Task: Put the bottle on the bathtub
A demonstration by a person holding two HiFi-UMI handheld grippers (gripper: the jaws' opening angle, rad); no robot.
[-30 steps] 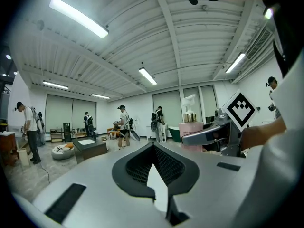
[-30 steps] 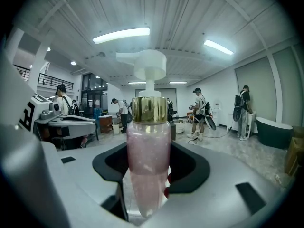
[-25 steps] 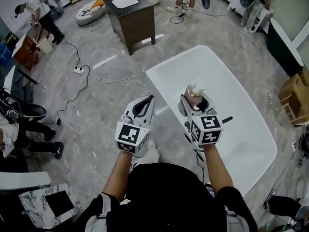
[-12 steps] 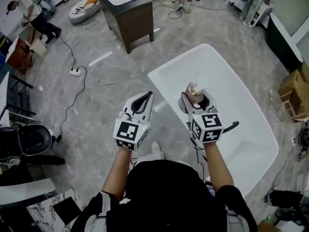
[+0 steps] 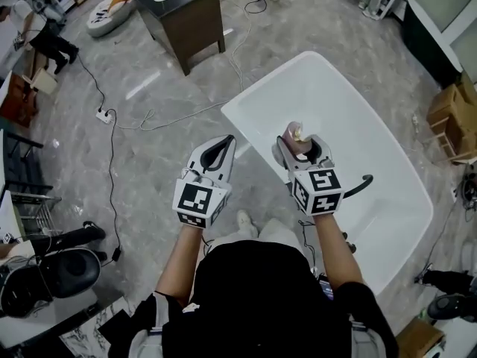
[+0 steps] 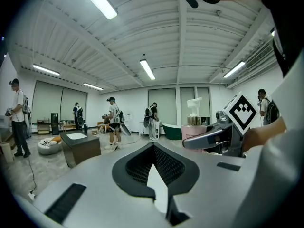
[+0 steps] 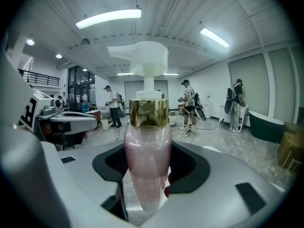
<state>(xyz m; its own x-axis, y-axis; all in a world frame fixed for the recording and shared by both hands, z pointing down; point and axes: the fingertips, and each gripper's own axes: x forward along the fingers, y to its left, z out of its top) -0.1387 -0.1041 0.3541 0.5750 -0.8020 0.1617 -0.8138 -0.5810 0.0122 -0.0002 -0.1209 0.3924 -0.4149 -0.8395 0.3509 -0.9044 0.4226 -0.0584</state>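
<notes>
- right gripper: jaws clamped on the bottle, a pink translucent pump bottle with gold collar and white pump head. grip sits low on the body; most of the bottle stands above the jaws, upright.
- left gripper: jaws brought together, nothing between them. it is held level beside the right one, over the floor just off the tub's near edge.
- bathtub: white, freestanding, long axis running diagonally away to the right. from the head view the bottle is in the air above the near part of the tub, not resting on it; height above the rim cannot be judged.
- task stage, as i read it: carry under way, placement not yet done.
- risks from here:
  - rim looks narrow and glossy. a bottle set off-centre could slide into the basin or drop to the marble floor.
  - the bottle is tall with a heavy-looking pump top, so releasing it while tilted would likely tip it.
  - the low grip gives leverage to the top; a quick swing may rock it in the jaws.
  - opening the jaws before the base is fully seated means a drop.
</notes>
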